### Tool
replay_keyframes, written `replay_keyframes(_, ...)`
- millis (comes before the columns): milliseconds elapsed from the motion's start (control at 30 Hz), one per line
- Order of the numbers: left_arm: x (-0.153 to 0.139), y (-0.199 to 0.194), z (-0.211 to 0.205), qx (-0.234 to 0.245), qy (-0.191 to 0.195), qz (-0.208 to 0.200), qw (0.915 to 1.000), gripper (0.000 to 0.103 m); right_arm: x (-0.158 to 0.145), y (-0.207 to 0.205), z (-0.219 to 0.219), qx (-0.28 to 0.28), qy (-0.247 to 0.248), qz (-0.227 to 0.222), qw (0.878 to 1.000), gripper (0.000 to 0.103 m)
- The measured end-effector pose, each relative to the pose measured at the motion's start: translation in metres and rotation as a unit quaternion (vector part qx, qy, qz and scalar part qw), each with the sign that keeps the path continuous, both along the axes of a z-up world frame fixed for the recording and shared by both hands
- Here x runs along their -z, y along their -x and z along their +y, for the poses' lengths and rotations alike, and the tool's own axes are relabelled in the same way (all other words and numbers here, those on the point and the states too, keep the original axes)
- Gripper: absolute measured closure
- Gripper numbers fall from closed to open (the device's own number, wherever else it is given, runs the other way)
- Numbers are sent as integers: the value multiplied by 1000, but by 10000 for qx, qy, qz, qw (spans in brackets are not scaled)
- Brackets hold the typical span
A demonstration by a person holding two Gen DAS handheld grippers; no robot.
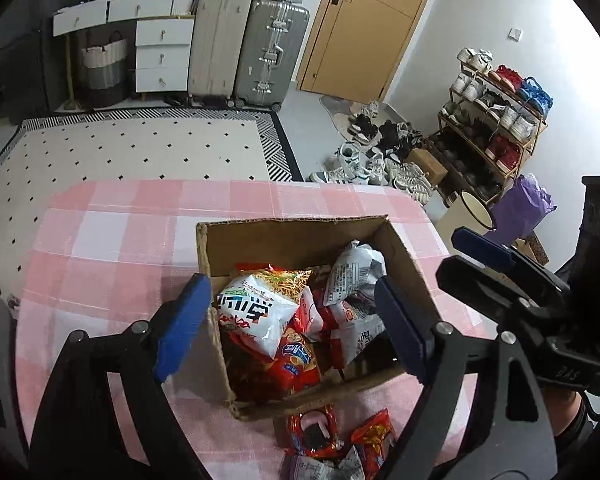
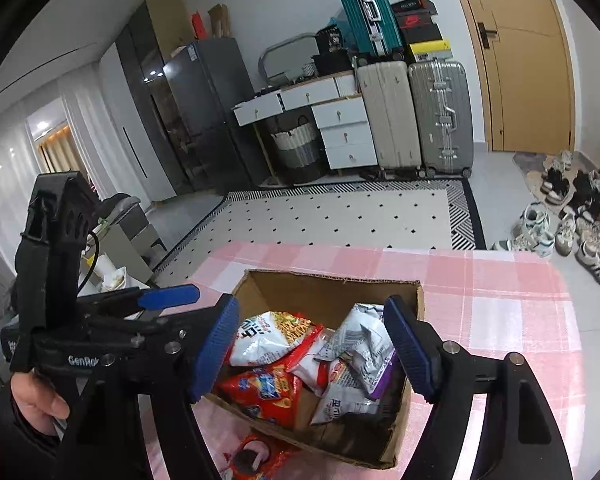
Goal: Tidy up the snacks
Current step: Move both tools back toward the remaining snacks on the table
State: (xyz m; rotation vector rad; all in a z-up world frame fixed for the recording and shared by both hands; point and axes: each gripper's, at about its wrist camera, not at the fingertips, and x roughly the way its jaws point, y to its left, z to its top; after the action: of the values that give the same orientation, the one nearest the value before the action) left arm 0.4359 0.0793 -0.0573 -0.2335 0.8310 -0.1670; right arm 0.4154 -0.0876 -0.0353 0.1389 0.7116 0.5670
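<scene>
"GenRo…" on left gripper [image 2: 168, 300] by snack box [image 2: 328, 284].

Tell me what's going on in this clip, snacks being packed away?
Yes. A person holds two claws above a cardboard box on a pink checked table. The left claw and right claw are both open and empty. The box already holds several snack bags; a few loose packets still lie on the table beside it.

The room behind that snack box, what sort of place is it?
Most likely a lived-in home, near the entrance. A shoe rack stands by a wooden door, suitcases lean beside a white drawer unit, and a fridge stands further in.
</scene>
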Motion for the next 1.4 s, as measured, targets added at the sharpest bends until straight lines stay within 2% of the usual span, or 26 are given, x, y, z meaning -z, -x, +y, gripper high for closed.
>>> replay_keyframes(133,-17,24,0,17,-47,-140,9999,21,-15,19,-6,13,-54,-119,9999,25)
replay_keyframes(233,-30,46,0,-9,-53,-288,9996,21,-29,41,-6,43,-1,-260,9997,15)
replay_keyframes(400,-51,83,0,-39,-73,-473,9988,21,-45,82,-11,52,116,-541,9985,15)
replay_keyframes(633,-66,143,-7,-104,-70,-681,9976,21,-65,136,-7,83,370,-882,9954,8)
replay_keyframes(867,-69,202,-13,-91,-222,-910,9956,20,-72,191,-3,29,451,-1117,9927,5)
replay_keyframes(1300,-60,284,-12,-179,-166,-1089,9938,18,-65,251,-28,397,-26,-1036,9938,4)
replay_keyframes(1400,-52,300,-11,-208,-35,-1060,9941,17,-60,262,-37,461,-174,-979,9940,2)
